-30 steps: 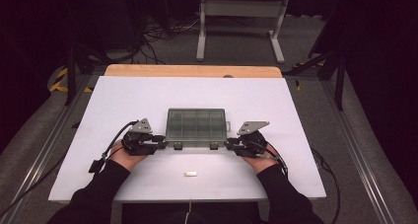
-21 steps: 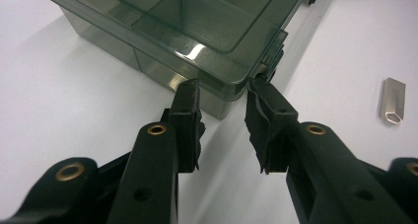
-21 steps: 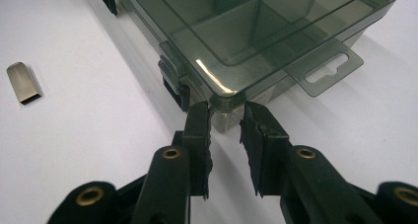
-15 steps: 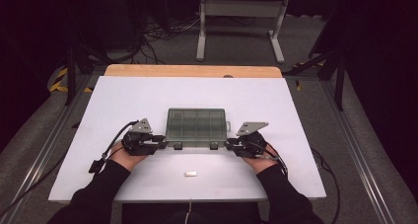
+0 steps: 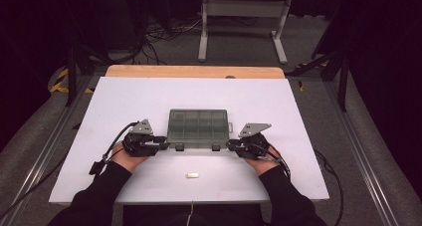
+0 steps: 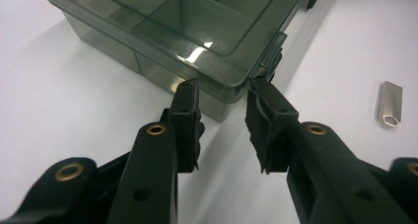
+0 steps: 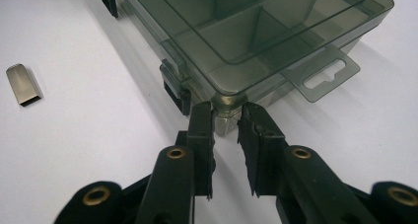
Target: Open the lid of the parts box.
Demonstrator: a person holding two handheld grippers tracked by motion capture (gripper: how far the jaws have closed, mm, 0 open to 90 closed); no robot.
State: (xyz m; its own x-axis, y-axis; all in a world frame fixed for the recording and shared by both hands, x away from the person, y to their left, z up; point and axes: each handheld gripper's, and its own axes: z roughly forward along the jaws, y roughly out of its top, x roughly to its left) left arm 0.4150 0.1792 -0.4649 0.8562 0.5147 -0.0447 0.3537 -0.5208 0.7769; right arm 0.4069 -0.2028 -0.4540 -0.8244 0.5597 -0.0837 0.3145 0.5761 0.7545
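At the centre of the high view, a smoky compartment box (image 5: pixel 199 129) lies closed on the white table (image 5: pixel 278 104). The left gripper (image 5: pixel 162 146) and right gripper (image 5: pixel 232 145) each clamp their jaws on a near corner of it, the right's having just closed further. A small metal clip (image 5: pixel 192 175) lies lower centre.

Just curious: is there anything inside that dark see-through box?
Through the lid, the compartments of the box nearest the fingers look empty. Those farther back are too dim to tell.

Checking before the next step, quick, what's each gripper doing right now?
Left gripper: shut on the box's near corner.
Right gripper: shut on its other near corner.
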